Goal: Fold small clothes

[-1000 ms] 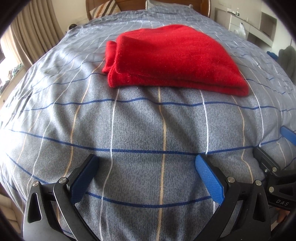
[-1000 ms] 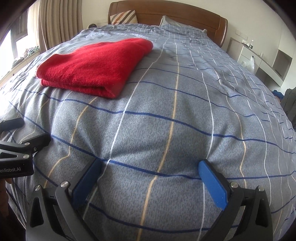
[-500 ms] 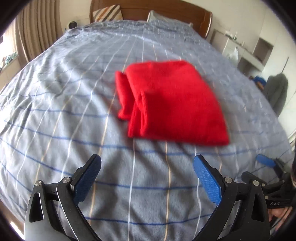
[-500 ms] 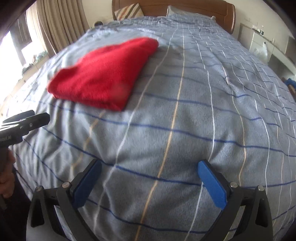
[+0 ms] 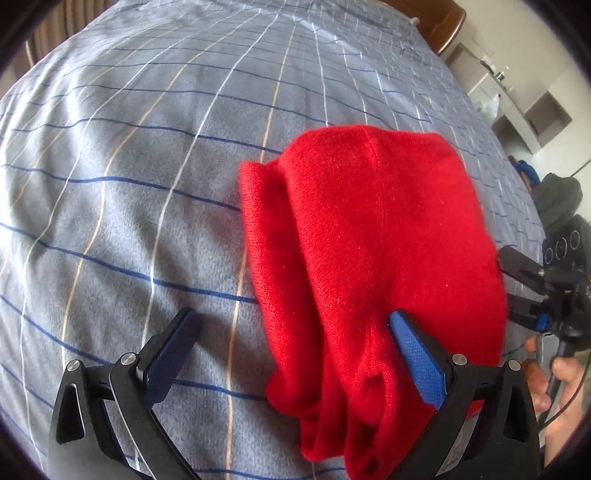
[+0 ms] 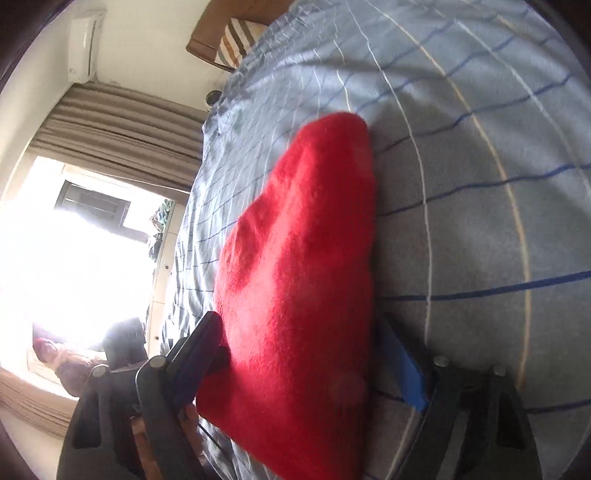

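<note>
A folded red knit garment (image 5: 373,251) lies on the grey checked bedspread (image 5: 147,155). My left gripper (image 5: 295,350) is open, its jaws wide apart, over the garment's near left corner; the right finger (image 5: 413,354) presses into the fabric, the left finger (image 5: 170,354) is over the bedspread. In the right wrist view the garment (image 6: 306,277) fills the gap of my right gripper (image 6: 303,354), which is open, one finger on each side of the near end. The right gripper also shows at the left wrist view's right edge (image 5: 532,295).
The wooden headboard (image 5: 439,22) and a striped pillow (image 6: 236,44) are at the bed's far end. White shelves (image 5: 517,107) stand on the right, a bright window with curtains (image 6: 110,136) on the left. A hand (image 5: 554,384) holds the right gripper.
Both grippers have moved forward from the bed's near edge to the red garment. The right gripper has rolled sideways, and its jaws now straddle the garment's end.
</note>
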Motion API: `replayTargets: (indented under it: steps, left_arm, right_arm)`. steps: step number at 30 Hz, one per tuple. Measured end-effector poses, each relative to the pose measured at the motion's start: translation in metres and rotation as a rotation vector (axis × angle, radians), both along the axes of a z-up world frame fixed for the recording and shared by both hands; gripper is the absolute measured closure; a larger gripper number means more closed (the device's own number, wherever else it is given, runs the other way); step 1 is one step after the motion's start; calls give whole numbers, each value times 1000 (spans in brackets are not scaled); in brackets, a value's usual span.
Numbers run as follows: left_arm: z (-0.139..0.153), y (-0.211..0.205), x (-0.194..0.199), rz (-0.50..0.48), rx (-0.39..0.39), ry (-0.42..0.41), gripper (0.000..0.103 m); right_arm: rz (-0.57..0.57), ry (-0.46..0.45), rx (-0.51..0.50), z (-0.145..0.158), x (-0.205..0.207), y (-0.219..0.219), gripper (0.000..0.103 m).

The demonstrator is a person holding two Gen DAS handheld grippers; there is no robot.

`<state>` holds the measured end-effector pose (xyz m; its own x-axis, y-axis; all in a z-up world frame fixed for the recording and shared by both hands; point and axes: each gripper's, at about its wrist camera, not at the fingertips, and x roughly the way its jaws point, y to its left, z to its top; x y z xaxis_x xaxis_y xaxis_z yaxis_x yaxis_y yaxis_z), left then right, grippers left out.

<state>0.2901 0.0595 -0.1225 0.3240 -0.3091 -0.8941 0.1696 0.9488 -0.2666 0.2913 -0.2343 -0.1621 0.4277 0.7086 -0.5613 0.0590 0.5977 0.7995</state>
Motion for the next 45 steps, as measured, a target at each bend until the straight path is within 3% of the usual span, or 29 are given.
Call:
replayTargets:
  steps: [1, 2, 3, 4, 5, 6, 8, 10, 11, 15, 18, 19, 20, 21, 22, 23, 24, 27, 29, 30, 32, 34, 39, 45]
  left_arm:
    - [1, -3, 1, -1, 9, -9, 0]
    - [1, -7, 0, -2, 20, -23, 1]
    - [2, -12, -1, -10, 34, -37, 2]
    - [2, -17, -2, -23, 56, -49, 15]
    - [1, -24, -5, -49, 66, -59, 45]
    - [0, -30, -8, -78, 56, -62, 60]
    - [5, -41, -17, -78, 121, -118, 79]
    - [15, -46, -26, -83, 158, -173, 82]
    - [23, -45, -30, -81, 141, -193, 82]
    - [76, -35, -45, -55, 11, -293, 83]
    - [108, -45, -54, -75, -9, -360, 81]
    - [108, -54, -51, -92, -12, -346, 74]
    - [101, -63, -47, -113, -10, -306, 57]
    - [89, -71, -43, -128, -1, -262, 47]
    - [75, -75, -42, -122, 37, -239, 31]
    - [62, -76, -47, -94, 107, -238, 27]
    - [52, -75, -56, -71, 180, -253, 27]
    - [39, -69, -98, -67, 310, -340, 25]
    - [45, -68, -128, -61, 379, -424, 5]
    - [51, -68, -143, -54, 410, -473, 1]
    - [65, -71, -171, -28, 458, -556, 0]
    - [78, -72, -185, 15, 493, -574, 0]
    - [108, -66, -206, 56, 341, -477, 0]
    - [118, -70, -223, 87, 384, -450, 0]
  right_arm:
    - [-8, 6, -33, -4, 2, 5, 40]
    - [-1, 4, -108, -4, 4, 12, 60]
    - [25, -10, -213, -1, 5, 23, 63]
    - [51, -51, -322, 8, 5, 35, 64]
    - [83, -114, -448, 19, 2, 51, 67]
    - [122, -182, -583, 30, -3, 69, 69]
    - [201, -319, -830, 46, -16, 107, 70]
    - [249, -434, -975, 57, -30, 131, 71]
    - [257, -480, -1006, 63, -38, 136, 72]
    - [228, -615, -988, 109, -57, 131, 72]
    - [183, -641, -922, 140, -60, 108, 72]
    - [162, -618, -888, 145, -57, 96, 71]
    - [142, -582, -850, 146, -54, 81, 66]
    - [123, -524, -811, 142, -48, 63, 53]
    - [103, -452, -781, 134, -43, 44, 43]
    - [60, -386, -783, 125, -44, 23, 22]
    - [10, -335, -802, 114, -48, 4, 17]
    - [-35, -247, -854, 90, -88, -39, 17]
    - [-44, -226, -889, 84, -121, -55, 17]
    - [-47, -219, -892, 83, -136, -60, 17]
    - [-54, -220, -881, 87, -162, -60, 14]
    - [-58, -231, -873, 95, -184, -51, 10]
    - [-55, -295, -871, 122, -221, -10, 2]
    - [-75, -330, -887, 136, -252, 22, 1]
